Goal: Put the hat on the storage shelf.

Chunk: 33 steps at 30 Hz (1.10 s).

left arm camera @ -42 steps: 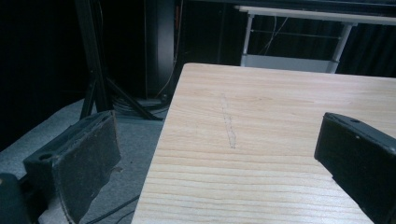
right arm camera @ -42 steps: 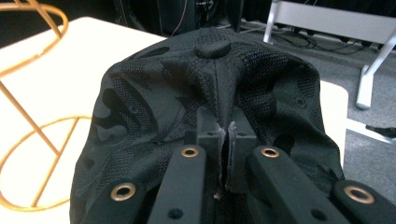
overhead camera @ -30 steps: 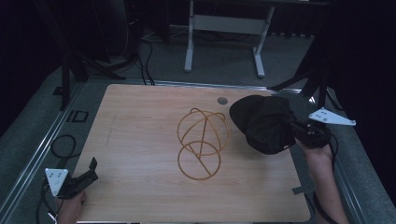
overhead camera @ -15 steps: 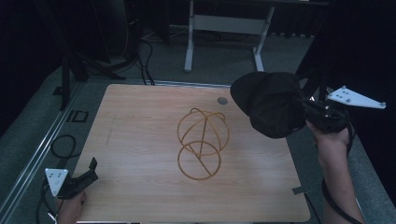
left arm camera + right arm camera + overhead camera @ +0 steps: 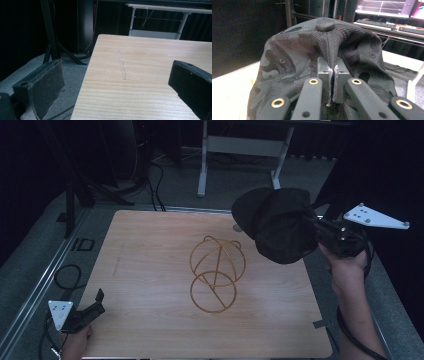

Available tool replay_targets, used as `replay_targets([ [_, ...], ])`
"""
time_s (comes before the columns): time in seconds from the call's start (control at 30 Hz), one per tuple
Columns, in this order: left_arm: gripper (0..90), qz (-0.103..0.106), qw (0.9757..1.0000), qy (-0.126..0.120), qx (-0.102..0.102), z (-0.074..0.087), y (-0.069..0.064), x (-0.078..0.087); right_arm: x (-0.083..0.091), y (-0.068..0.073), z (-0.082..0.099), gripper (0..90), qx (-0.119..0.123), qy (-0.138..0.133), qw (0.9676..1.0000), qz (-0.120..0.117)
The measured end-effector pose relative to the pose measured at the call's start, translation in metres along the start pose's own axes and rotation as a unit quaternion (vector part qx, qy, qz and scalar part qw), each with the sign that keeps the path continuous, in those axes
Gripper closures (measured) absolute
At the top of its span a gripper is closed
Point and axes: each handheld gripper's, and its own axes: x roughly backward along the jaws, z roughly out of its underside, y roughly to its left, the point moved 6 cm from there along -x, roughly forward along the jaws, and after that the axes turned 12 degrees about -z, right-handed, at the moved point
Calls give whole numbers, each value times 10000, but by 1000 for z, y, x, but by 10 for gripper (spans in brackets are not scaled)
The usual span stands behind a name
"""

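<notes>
A black cap hangs in the air over the table's right edge, pinched by my right gripper. In the right gripper view the jaws are pressed together on a fold of the cap, whose top button faces up. A gold wire stand, a ball-shaped frame on a ring base, sits at the middle of the wooden table, left of and below the cap. My left gripper rests at the near left corner, jaws wide apart with nothing between them; its fingers frame bare wood.
A small round grommet lies in the tabletop near the far edge, partly behind the cap. A white desk frame stands beyond the table. Cables trail on the grey floor at the left.
My right gripper has lifted the cap up off the table's right side and raised it higher. The left gripper has stayed put.
</notes>
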Motion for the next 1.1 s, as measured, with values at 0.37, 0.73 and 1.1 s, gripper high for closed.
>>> replay_targets([
  [0.37, 6, 15, 10000, 3, 18, 0, 0, 0, -23, 26, -6, 869, 94, -2, 9994, -347],
  [0.73, 6, 28, 10000, 0, 25, 0, 1, 0, -46, 55, -14, 869, 243, 33, 9974, -683],
  [1.1, 6, 44, 10000, 11, 22, 0, 0, 0, -72, 84, -19, 868, 354, 130, 9942, -1011],
])
